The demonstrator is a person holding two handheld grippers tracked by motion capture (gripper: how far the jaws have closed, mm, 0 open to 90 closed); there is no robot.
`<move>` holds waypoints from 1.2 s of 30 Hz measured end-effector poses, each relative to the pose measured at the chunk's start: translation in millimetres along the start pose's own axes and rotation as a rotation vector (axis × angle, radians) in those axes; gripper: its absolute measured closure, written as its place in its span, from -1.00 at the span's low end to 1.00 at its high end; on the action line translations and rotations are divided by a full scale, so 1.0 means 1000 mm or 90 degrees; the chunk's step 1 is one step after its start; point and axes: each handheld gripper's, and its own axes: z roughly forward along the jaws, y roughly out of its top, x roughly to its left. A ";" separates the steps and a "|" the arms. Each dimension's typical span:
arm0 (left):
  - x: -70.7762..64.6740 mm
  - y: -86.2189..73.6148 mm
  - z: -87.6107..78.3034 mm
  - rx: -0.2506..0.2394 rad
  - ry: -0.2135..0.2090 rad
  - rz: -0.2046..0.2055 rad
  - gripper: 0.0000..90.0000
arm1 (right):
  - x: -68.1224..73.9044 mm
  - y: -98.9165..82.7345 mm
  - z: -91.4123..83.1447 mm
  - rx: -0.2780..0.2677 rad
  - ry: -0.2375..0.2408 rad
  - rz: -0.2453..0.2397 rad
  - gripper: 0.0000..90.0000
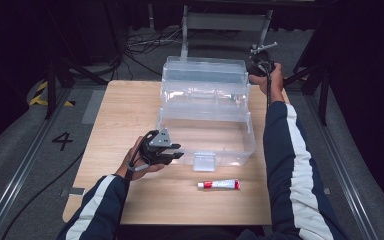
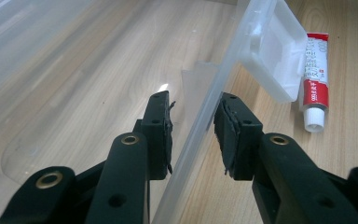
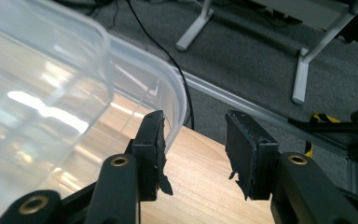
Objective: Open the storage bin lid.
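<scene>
A clear plastic box [image 1: 230,145] stands on the wooden table [image 1: 125,110] with its lid [image 1: 205,70] swung open toward the back. My left gripper [image 1: 179,151] straddles the box's front wall [image 2: 200,126] near the white latch [image 2: 272,51], one pad inside and one outside, shut on that wall. A red and white tube [image 1: 219,184] lies on the table in front of the box, also seen as the tube [image 2: 314,79] past the latch. My right gripper [image 1: 256,67] is at the lid's back right corner. There the right gripper [image 3: 193,119] stands open, the lid's rim [image 3: 179,98] just beyond its left pad, untouched.
The table's far edge runs close behind the open lid [image 3: 51,93]. Beyond it are grey floor, black cables [image 1: 140,50] and a metal frame's legs [image 3: 303,70]. Bare wood [image 1: 180,205] lies in front of the tube and at the table's left.
</scene>
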 end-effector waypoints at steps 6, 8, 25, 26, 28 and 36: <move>0.000 0.001 0.000 0.002 -0.001 0.000 0.49 | 0.005 -0.003 -0.037 -0.036 0.025 -0.020 0.31; 0.000 0.001 0.000 0.003 -0.003 0.001 0.49 | 0.007 -0.007 -0.048 -0.048 0.039 -0.018 0.30; -0.001 0.001 0.000 0.010 0.006 0.004 0.49 | 0.019 -0.048 -0.116 -0.097 0.081 -0.060 0.29; -0.001 0.002 0.000 0.011 0.006 0.002 0.49 | 0.020 -0.051 -0.119 -0.098 0.083 -0.062 0.28; -0.001 0.002 0.000 0.012 0.007 -0.001 0.48 | 0.022 -0.057 -0.128 -0.105 0.096 -0.065 0.27; -0.003 0.002 0.001 0.009 0.008 -0.001 0.48 | 0.036 -0.078 -0.158 -0.121 0.120 -0.110 0.23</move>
